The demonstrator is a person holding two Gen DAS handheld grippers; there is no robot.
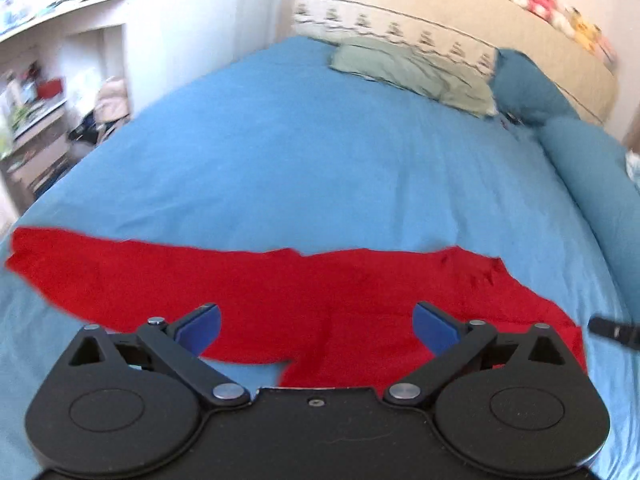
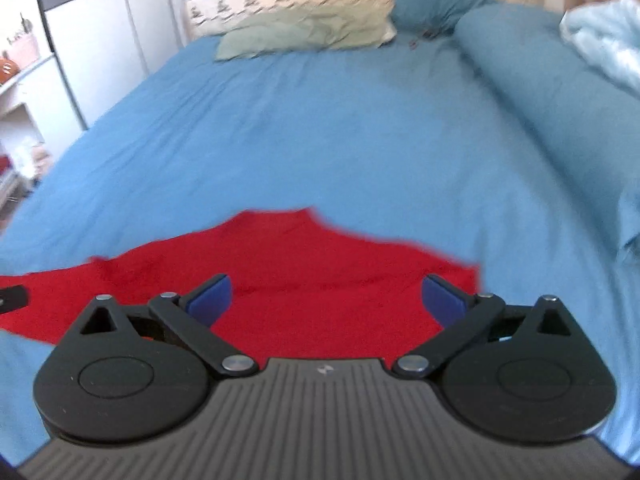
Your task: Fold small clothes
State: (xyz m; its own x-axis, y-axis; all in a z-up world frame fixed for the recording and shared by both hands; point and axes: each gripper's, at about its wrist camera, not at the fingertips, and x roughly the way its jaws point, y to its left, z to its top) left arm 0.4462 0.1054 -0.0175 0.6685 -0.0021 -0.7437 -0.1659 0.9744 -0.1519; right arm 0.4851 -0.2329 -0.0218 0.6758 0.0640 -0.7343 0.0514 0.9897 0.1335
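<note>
A red garment [image 1: 280, 288] lies spread flat across the near part of a blue bed [image 1: 300, 160]. It also shows in the right wrist view [image 2: 304, 272]. My left gripper [image 1: 316, 326] is open, its blue pads wide apart above the garment's near edge, holding nothing. My right gripper [image 2: 326, 300] is open too, above the garment's right part, holding nothing. The right gripper's tip [image 1: 612, 330] shows at the right edge of the left wrist view. The left gripper's tip [image 2: 12, 296] shows at the left edge of the right wrist view.
A pale green pillow [image 1: 412, 72] and a dark blue pillow [image 1: 528, 88] lie at the headboard [image 1: 460, 12]. A rolled blue duvet [image 2: 552, 100] runs along the bed's right side. Shelves and clutter [image 1: 36, 112] stand left of the bed. A white wardrobe [image 2: 104, 32] is behind.
</note>
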